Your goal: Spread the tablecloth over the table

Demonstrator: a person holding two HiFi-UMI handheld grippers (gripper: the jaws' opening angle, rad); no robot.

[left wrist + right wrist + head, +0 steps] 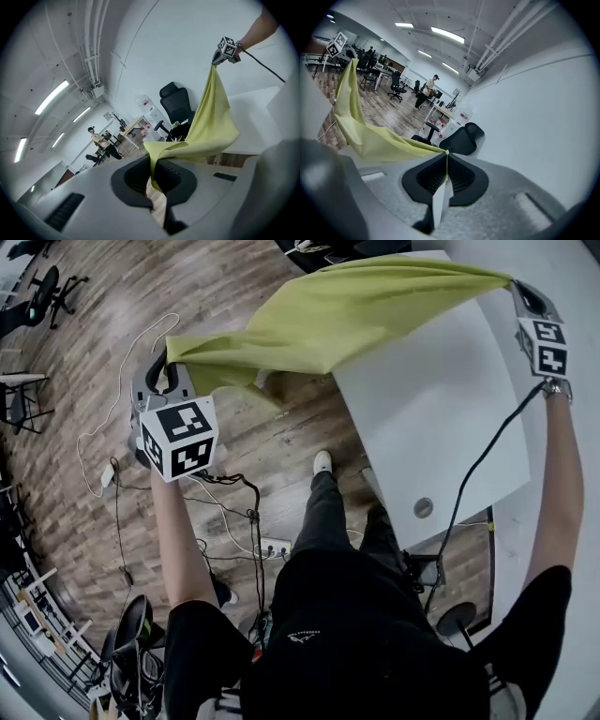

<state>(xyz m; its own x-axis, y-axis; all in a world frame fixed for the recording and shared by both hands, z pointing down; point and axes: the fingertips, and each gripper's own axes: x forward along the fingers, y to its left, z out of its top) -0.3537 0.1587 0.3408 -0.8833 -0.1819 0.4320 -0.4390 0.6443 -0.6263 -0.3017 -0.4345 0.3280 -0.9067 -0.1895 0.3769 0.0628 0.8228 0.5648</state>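
White bench (441,418) sits below. Both the left tongs (169,360) and right tongs (517,287) pinch tablecloth (328,315) corners; pull it tight, then lower it evenly.

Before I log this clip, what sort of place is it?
Probably an open-plan office or lab: several desks, black office chairs, long ceiling strip lights and a wood-look floor.

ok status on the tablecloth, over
Left tool and right tool each shut on a tablecloth corner. Cloth aloft, sagging between them, not yet spread on the table. Tabletop bare except a small round cap.
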